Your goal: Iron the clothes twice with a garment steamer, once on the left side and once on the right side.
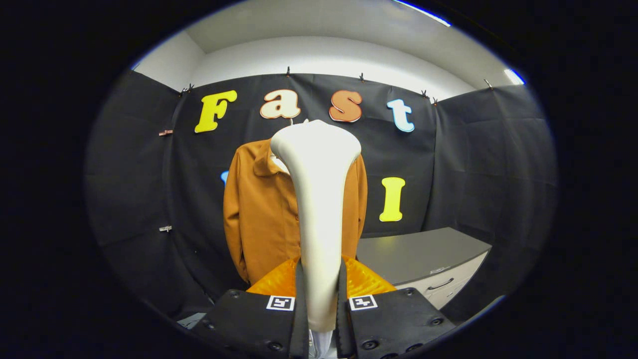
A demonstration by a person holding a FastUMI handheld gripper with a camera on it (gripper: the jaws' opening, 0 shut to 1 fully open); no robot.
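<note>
The white steamer [319, 209] stands up right in front of the brown jacket [259, 219] and hides its middle. The gripper [319, 309] squeezes the steamer's handle, and the fingers cover its sides. The jacket's bottom is hidden too.

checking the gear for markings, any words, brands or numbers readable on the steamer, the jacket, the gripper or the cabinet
garment steamer: no text visible.
brown jacket: no text visible.
gripper, fingers closed on the steamer's handle: no words; two square black-and-white markers, patterns rather than letters.
grey cabinet: a small mark above the drawer handle, too small to read.
</note>
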